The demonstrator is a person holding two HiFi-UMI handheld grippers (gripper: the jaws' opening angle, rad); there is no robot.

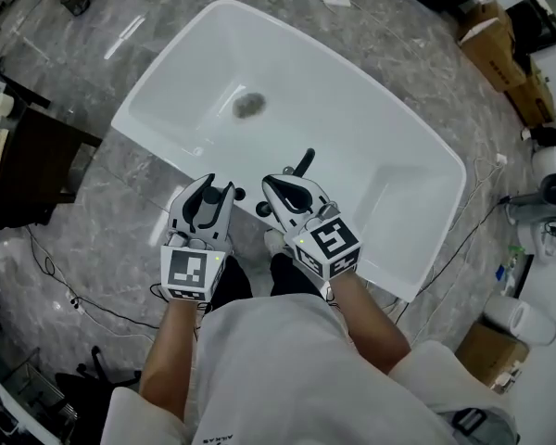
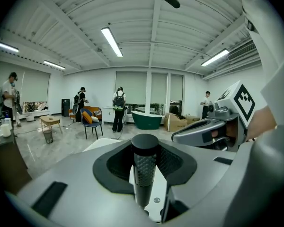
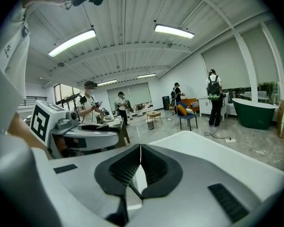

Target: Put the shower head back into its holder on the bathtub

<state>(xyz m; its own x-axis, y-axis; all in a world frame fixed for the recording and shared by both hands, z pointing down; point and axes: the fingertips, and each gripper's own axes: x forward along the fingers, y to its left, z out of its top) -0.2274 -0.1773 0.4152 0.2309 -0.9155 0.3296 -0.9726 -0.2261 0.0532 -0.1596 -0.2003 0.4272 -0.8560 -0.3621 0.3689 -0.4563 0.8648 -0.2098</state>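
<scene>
The white bathtub (image 1: 389,128) lies below me with its drain (image 1: 248,107) at the far end. My left gripper (image 1: 213,191) hangs over the near rim, shut on a black textured cylinder, the shower head's handle (image 2: 145,167), which stands upright between the pads of the left gripper (image 2: 145,143). The spray end is hidden. My right gripper (image 1: 276,185) is beside it, shut with nothing held; in the right gripper view its tips (image 3: 141,148) meet. A black fitting (image 1: 303,163) rises from the rim just beyond the right gripper, and two small black knobs (image 1: 239,193) sit between the grippers.
Grey marble floor with cables (image 1: 65,290) surrounds the tub. Cardboard boxes (image 1: 500,49) stand at the upper right and a dark table (image 1: 32,170) at the left. In the gripper views, several people, chairs and a green bathtub (image 2: 146,118) are far off.
</scene>
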